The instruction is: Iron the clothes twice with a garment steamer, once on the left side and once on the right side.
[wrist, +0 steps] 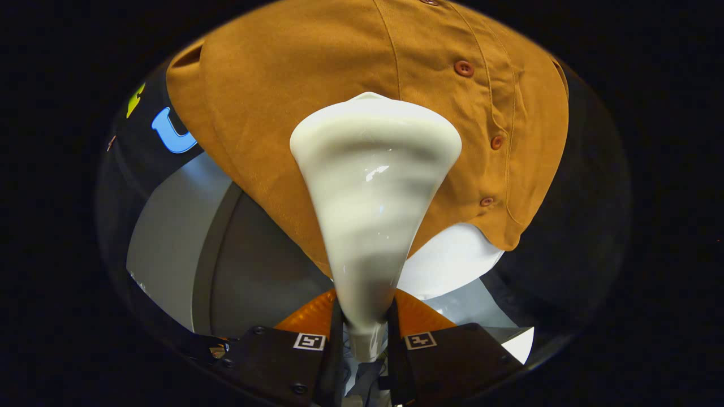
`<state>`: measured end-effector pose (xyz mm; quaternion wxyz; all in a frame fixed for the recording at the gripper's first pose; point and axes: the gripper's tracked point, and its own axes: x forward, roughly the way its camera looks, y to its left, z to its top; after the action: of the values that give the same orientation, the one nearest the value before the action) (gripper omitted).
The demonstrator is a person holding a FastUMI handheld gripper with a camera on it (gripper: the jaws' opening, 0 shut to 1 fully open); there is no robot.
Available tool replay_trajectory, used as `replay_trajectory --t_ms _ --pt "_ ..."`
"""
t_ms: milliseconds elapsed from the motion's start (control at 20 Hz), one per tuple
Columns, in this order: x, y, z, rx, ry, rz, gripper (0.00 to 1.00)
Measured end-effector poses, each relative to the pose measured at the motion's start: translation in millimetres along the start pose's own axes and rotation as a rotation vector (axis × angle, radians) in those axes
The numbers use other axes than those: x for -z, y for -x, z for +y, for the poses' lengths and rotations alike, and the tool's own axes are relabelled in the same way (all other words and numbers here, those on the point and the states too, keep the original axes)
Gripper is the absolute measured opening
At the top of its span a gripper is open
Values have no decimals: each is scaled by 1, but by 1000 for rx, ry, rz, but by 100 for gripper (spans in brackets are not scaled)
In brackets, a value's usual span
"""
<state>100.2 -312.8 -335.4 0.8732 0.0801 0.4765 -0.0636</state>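
The tongs (365,333) are clenched on the narrow neck of the cream garment steamer (373,192) — both fingers press its sides. The steamer widens ahead of the fingers into a broad head that lies against the mustard-brown button-up shirt (317,73), just beside the buttoned placket (492,113). Below the shirt's hem a white form (452,260) shows — whether it touches the hem is unclear.

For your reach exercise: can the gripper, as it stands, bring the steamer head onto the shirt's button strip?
Probably yes. The gripper is shut on the steamer, whose head is already at the shirt; the buttons lie just beside it, nothing between.
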Motion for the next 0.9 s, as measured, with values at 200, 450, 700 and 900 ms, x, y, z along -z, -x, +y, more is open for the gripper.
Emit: replay_trajectory --t_ms 200,450,700,900 --pt "9 16 -6 26 23 -2 36" --pt "-23 61 -21 41 -20 -120 36" --pt "-97 108 -49 66 -75 -313 35" --pt "-151 136 -79 107 -115 -460 35"
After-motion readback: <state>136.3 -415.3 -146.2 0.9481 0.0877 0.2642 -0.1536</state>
